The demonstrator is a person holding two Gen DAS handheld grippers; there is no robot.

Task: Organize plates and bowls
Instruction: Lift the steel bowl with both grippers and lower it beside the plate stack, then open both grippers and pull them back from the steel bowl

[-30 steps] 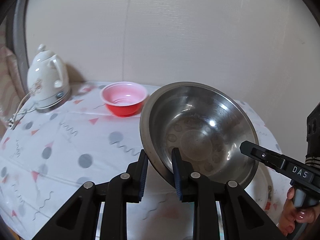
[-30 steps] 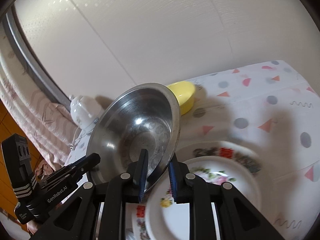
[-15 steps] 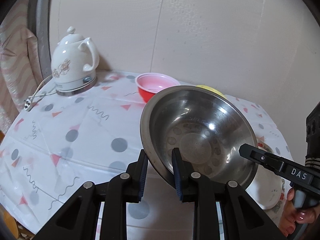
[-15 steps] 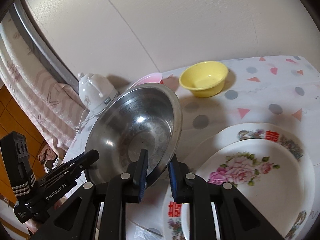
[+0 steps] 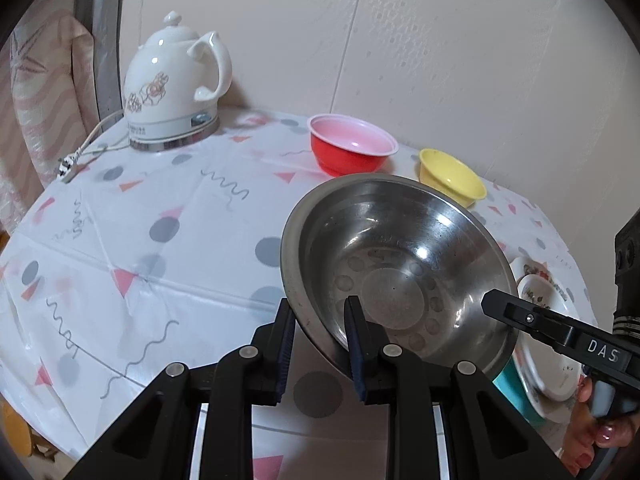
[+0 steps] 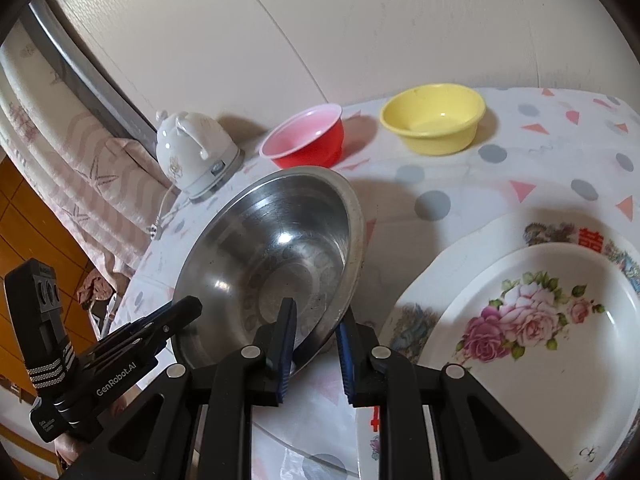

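Both claws, left claw (image 5: 318,344) and right claw (image 6: 316,346), are pinching opposite rims of the steel bowl (image 5: 396,272), which wants lowering level onto the counter (image 5: 160,240).

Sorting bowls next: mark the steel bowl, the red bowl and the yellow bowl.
steel bowl (image 5: 400,280): left wrist view, on its inner bottom.
red bowl (image 5: 344,160): left wrist view, on its outer wall.
yellow bowl (image 6: 436,136): right wrist view, on its outer wall.

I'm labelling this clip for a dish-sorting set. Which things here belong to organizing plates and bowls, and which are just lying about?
Part of the job:
- steel bowl, gripped at its rim by the left gripper and the right gripper
- red bowl
- yellow bowl
- two stacked floral plates

Just lying about:
- white kettle and its cord
- patterned tablecloth
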